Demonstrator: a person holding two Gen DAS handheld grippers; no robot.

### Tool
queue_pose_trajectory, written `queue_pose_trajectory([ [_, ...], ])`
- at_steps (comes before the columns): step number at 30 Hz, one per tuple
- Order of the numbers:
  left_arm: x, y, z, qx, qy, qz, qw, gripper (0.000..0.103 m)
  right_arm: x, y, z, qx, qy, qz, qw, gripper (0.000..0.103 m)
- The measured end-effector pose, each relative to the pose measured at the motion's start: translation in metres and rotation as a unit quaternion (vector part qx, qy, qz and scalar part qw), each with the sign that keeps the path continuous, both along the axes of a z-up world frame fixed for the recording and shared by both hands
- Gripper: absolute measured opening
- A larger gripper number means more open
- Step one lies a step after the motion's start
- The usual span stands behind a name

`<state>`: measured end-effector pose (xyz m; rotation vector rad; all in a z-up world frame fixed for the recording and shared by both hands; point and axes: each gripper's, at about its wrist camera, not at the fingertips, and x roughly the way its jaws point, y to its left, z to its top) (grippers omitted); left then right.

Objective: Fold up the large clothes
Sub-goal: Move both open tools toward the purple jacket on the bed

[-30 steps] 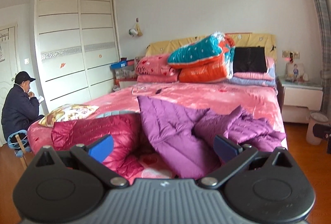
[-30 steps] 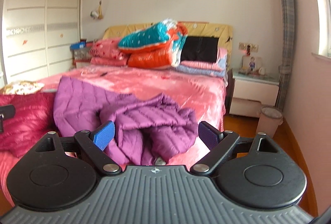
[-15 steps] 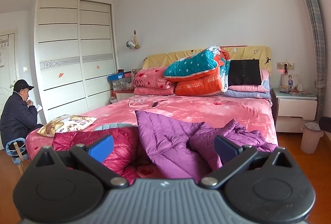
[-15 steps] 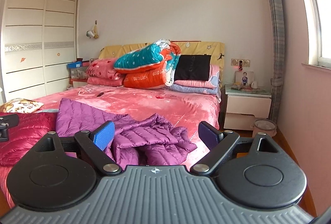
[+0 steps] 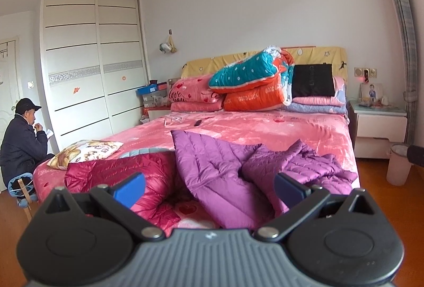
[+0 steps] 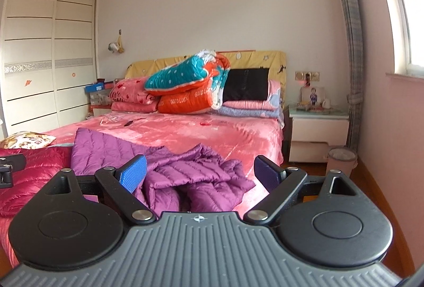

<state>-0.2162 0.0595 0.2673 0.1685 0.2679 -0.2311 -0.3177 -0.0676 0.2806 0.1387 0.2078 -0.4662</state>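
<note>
A purple quilted down jacket (image 5: 225,173) lies crumpled at the foot of the pink bed (image 5: 265,127); it also shows in the right wrist view (image 6: 185,170). A dark red down jacket (image 5: 124,175) lies to its left, also in the right wrist view (image 6: 34,167). My left gripper (image 5: 209,188) is open and empty, held back from the bed's foot, above the jackets. My right gripper (image 6: 198,175) is open and empty, facing the purple jacket's bunched right part. The other gripper's edge shows at the left in the right wrist view (image 6: 8,167).
Folded quilts and pillows (image 5: 251,90) are stacked at the headboard. A patterned pillow (image 5: 84,151) lies on the bed's left edge. A person (image 5: 21,143) sits at the left by the wardrobe (image 5: 92,74). A nightstand (image 6: 318,133) and bin (image 6: 340,162) stand right of the bed.
Both grippers have tilted up and drawn back from the bed, so the jackets sit lower and smaller in view. Both stay open. The jackets have not moved.
</note>
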Motion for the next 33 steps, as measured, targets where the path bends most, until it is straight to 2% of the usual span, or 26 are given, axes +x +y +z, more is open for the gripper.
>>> queue_pose_trajectory([
  [17, 0.033, -0.021, -0.043, 0.03, 0.055, 0.004, 0.9981, 0.103, 0.05, -0.019, -0.063, 0.022, 0.042, 0.013, 0.999, 0.103],
  [24, 0.046, -0.03, -0.057, 0.037, 0.071, 0.011, 0.9967, 0.103, 0.067, -0.026, -0.097, 0.009, 0.063, 0.02, 0.998, 0.103],
  [33, 0.062, -0.04, -0.078, 0.05, 0.091, 0.007, 0.9946, 0.103, 0.089, -0.053, -0.142, 0.043, 0.094, 0.039, 0.994, 0.103],
])
